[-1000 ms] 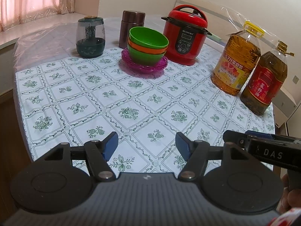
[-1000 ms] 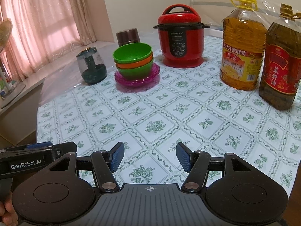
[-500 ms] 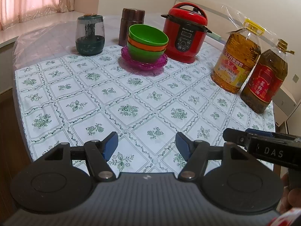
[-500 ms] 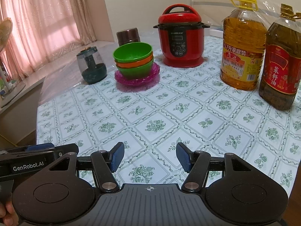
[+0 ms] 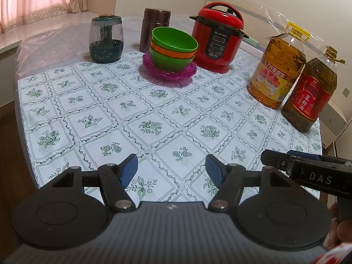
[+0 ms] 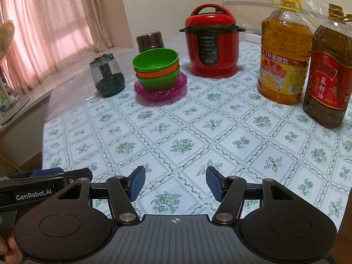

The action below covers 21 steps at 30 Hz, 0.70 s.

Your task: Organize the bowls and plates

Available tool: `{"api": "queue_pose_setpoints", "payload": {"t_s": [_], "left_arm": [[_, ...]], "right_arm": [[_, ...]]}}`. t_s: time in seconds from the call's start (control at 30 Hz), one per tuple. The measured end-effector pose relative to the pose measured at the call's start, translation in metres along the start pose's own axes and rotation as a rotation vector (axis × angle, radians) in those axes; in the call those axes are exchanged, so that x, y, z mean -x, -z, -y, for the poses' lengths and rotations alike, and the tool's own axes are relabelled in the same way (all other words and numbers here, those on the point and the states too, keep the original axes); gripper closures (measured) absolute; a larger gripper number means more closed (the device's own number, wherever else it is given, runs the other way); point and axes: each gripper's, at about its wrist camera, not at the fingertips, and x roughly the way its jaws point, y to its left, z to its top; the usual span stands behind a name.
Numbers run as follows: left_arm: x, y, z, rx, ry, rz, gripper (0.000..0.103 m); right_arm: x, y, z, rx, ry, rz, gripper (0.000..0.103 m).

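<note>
Three nested bowls (image 5: 173, 46) (image 6: 157, 69), green over orange over green, stand on a stack of magenta plates (image 5: 168, 71) (image 6: 160, 89) at the far side of the table. My left gripper (image 5: 171, 170) hovers open over the near table edge, far from the stack, nothing between its blue pads. My right gripper (image 6: 176, 182) is also open and empty, beside it over the near edge. Each wrist view shows the other gripper's body at its side.
A red pressure cooker (image 5: 217, 46) (image 6: 211, 51) stands right of the bowls. A brown canister (image 5: 156, 28) is behind them, a dark green glass jar (image 5: 105, 41) to the left. Two large oil bottles (image 5: 277, 70) (image 6: 327, 70) stand at the right.
</note>
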Motion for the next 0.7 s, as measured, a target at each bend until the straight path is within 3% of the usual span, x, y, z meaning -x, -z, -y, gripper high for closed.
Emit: {"api": "queue_pose_setpoints", "payload": {"t_s": [0.7], "left_arm": [[-0.0015, 0.0014, 0.0014, 0.0, 0.0, -0.005, 0.037]], "right_arm": [[-0.0031, 0.0038, 0.0015, -0.003, -0.003, -0.006, 0.042]]}}
